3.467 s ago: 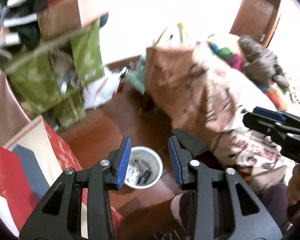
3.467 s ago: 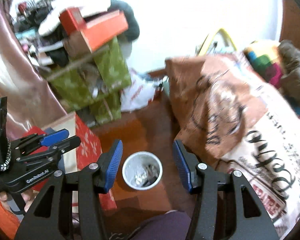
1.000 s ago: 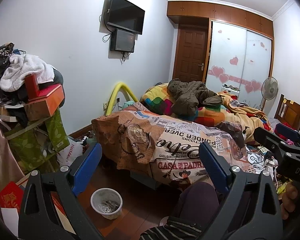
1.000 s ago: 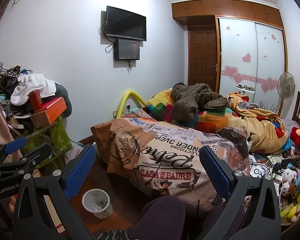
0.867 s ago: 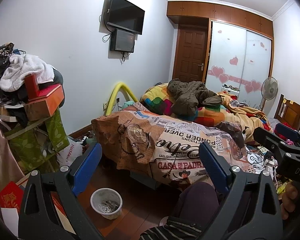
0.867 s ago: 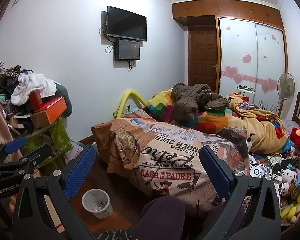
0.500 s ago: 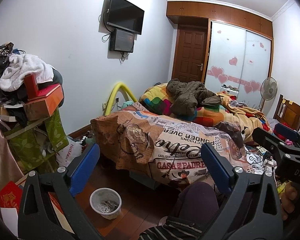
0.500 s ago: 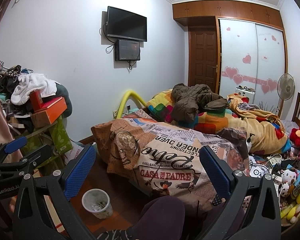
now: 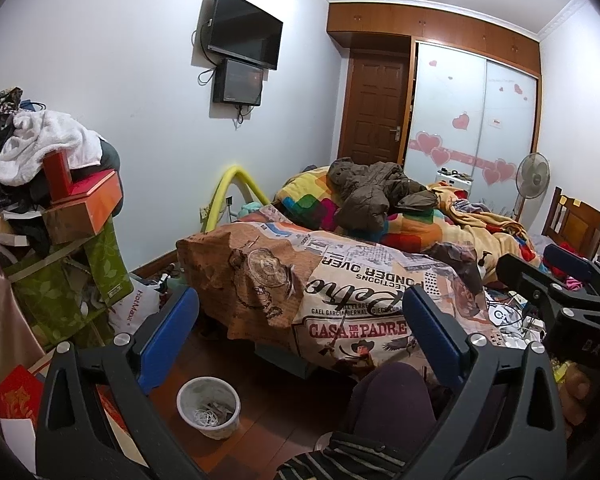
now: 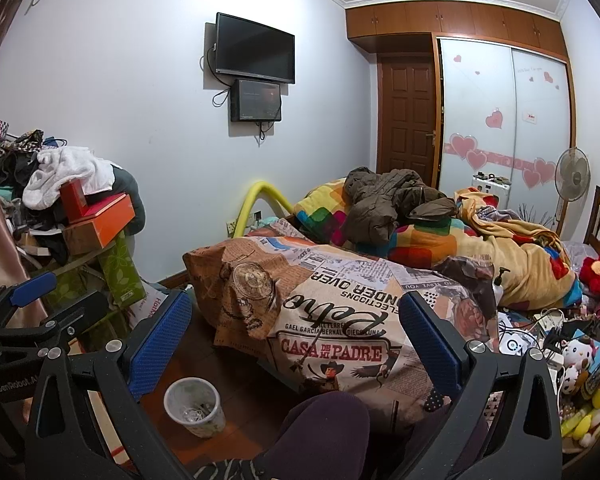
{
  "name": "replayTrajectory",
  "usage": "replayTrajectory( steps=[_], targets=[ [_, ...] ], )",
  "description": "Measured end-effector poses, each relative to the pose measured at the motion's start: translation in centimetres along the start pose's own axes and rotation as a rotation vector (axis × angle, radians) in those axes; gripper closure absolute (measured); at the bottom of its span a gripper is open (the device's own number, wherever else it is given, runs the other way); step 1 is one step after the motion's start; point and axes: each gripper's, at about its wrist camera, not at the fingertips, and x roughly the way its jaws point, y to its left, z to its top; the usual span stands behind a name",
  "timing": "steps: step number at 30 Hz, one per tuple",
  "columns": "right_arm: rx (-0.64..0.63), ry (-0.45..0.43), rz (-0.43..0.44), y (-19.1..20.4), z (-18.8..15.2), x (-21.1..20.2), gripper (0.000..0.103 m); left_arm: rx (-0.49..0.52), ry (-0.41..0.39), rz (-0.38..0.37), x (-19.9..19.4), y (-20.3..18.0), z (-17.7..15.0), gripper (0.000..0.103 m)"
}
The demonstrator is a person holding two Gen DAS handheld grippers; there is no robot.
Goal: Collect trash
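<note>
A small white waste bin [image 9: 209, 407] stands on the wooden floor at the lower left, with bits of trash inside; it also shows in the right wrist view as the bin [image 10: 195, 406]. My left gripper [image 9: 300, 322] is wide open and empty, held above the floor and facing the bed. My right gripper [image 10: 296, 326] is wide open and empty too, at much the same height. The right gripper [image 9: 556, 280] shows at the right edge of the left wrist view; the left gripper [image 10: 32, 304] appears at the left edge of the right wrist view.
A cluttered bed [image 9: 360, 280] with printed blankets and a brown jacket [image 9: 376, 192] fills the middle. A stack of boxes and laundry [image 9: 52, 200] crowds the left. Toys and cables [image 10: 560, 344] lie at the right. The person's knee [image 9: 392, 400] sits low in front.
Since 3.5 s ago both grippers have lifted from just above the bin to face the room, and their jaws have spread wide. Over the last second almost nothing has moved.
</note>
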Motion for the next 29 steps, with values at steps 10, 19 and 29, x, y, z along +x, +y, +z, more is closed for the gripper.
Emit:
replayTrajectory(
  steps=[10,19,29],
  targets=[
    [-0.002,0.001,0.005,-0.07,0.01,-0.01,0.0,-0.002,-0.013,-0.002,-0.45,-0.38,-0.07,0.001],
    [-0.006,0.0,0.009,-0.12,0.11,-0.07,0.0,0.001,-0.01,-0.005,-0.51,-0.55,0.14,0.001],
    [-0.005,0.014,0.018,-0.59,0.46,0.69,0.0,0.01,-0.009,-0.004,-0.32,-0.9,0.27,0.001]
  ],
)
